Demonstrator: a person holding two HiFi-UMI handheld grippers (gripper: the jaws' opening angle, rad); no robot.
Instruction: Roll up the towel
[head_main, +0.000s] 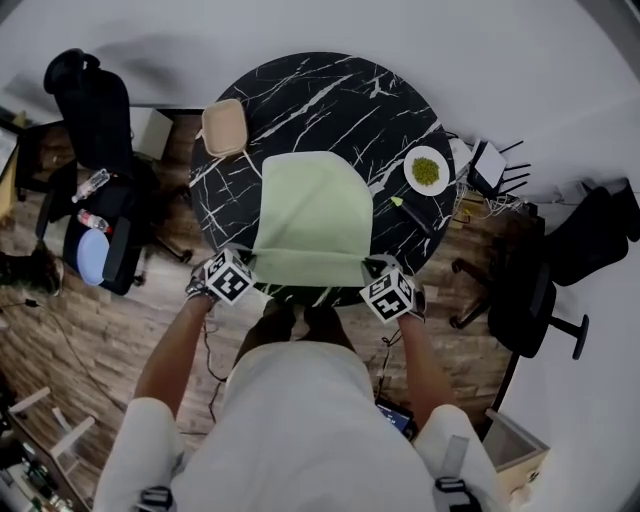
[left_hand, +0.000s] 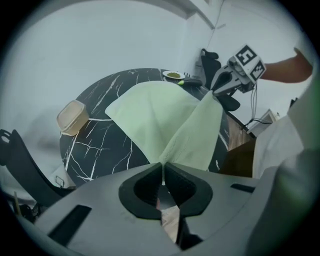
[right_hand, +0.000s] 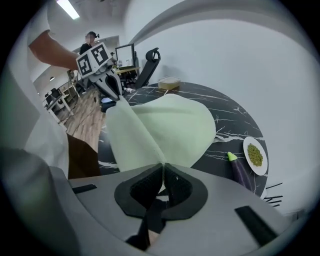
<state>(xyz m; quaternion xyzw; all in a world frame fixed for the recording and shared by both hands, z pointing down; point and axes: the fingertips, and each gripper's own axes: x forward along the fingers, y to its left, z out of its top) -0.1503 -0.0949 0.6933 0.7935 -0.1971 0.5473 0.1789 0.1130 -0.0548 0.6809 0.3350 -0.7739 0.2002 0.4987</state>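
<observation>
Both near corners of the towel pinched, set to begin the roll.

I hold the left gripper (left_hand: 162, 167) and the right gripper (right_hand: 162, 170) with fingers closed on one near corner each of the towel (head_main: 312, 215), so the hem runs taut between them and should, I judge, turn over straight. The towel is pale green and smooth. It lies mid-surface (head_main: 330, 90) on dark marble, raised at the surface's near edge, its far end rounded.

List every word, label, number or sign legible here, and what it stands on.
None readable. The cubes on the left claw and right claw bear only black-and-white square marker patterns, no letters.
The pale green cloth towel and round black marble table carry no print.
</observation>
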